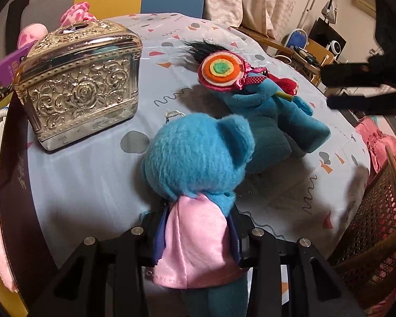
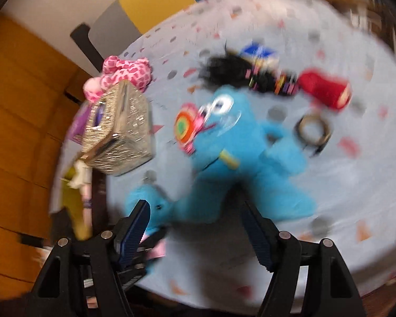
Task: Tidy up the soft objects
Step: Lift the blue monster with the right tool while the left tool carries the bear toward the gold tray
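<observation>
Small blue plush point(image 1: 195, 155): we pinch it in our left hand-held gripper point(image 1: 195, 240), the bigger blue plush point(image 1: 272, 121) lying at two o'clock; our right hand-held gripper point(image 2: 198, 227) hangs spread, empty.

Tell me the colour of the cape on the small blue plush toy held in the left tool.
Pink satin cape, clearest in the left wrist view.

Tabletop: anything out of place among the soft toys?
Yes. A hard, ornate metal box stands on the tablecloth beside the blue plush toys, and a ring-shaped object lies near them; neither looks soft.
</observation>
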Demonstrator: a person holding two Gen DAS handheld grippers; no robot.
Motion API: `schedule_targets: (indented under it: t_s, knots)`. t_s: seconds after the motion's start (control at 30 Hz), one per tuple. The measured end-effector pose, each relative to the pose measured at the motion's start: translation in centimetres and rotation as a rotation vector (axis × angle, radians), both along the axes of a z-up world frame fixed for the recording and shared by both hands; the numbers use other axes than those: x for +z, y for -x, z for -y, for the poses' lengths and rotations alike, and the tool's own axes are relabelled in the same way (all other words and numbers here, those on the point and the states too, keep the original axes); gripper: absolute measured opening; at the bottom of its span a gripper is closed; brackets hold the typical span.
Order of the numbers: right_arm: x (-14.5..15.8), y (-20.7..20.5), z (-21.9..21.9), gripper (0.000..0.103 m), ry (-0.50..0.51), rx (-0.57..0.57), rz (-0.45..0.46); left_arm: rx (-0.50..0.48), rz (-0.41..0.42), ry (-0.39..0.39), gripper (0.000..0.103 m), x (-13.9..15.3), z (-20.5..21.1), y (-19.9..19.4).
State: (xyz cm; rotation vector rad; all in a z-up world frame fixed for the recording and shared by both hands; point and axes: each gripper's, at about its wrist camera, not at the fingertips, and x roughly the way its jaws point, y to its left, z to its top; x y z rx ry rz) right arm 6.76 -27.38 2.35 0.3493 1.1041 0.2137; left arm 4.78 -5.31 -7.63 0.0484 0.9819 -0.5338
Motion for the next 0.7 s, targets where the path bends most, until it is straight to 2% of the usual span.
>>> schedule_targets:
  t_s: [0.07,0.2,0.4,0.43,0.47,0.5,0.53,0.6,0.63,0.7]
  knots:
    - [0.2,-0.7,-0.4,0.073,0.084,0.005,0.029,0.000,-0.002,0.004,0.040,-0.1,-0.1,-0.1]
    - [-0.8,-3.4,-1.0,0.073,0.203,-0.005,0.032,0.004,-0.007,0.014,0.040,0.0,-0.2,-0.1]
    - [-3.2,-6.6,-2.8,0.076,0.297,0.048,-0.002,0.010,-0.006,0.023,0.041,-0.1,-0.2,-0.1]
    - [-3.9,-7.2,-3.3,0.079,0.315,0.068,-0.017,0.010,-0.006,0.025,0.042,-0.1,-0.3,-0.1]
    - [-4.4,-7.5,-3.7,0.087,0.347,0.077,-0.019,0.010,-0.006,0.026,0.042,-0.1,-0.3,0.0]
    - [-5.1,-7.9,-4.2,0.088,0.400,0.089,-0.020,0.010,-0.005,0.028,0.042,-0.1,-0.3,0.0]
    - [-5.7,-8.1,-4.5,0.088,0.442,0.092,-0.023,0.009,-0.003,0.029,0.042,-0.1,-0.3,0.0]
    - [-6.5,-8.3,-4.2,0.081,0.493,0.038,-0.006,0.007,0.003,0.025,0.042,-0.1,-0.2,0.1]
    - [-7.0,-8.2,-3.6,0.081,0.472,-0.004,0.014,0.005,0.009,0.021,0.042,-0.1,-0.2,0.1]
    - [-7.2,-8.2,-3.7,0.081,0.480,0.003,0.014,0.004,0.018,0.015,0.042,-0.2,0.0,0.2]
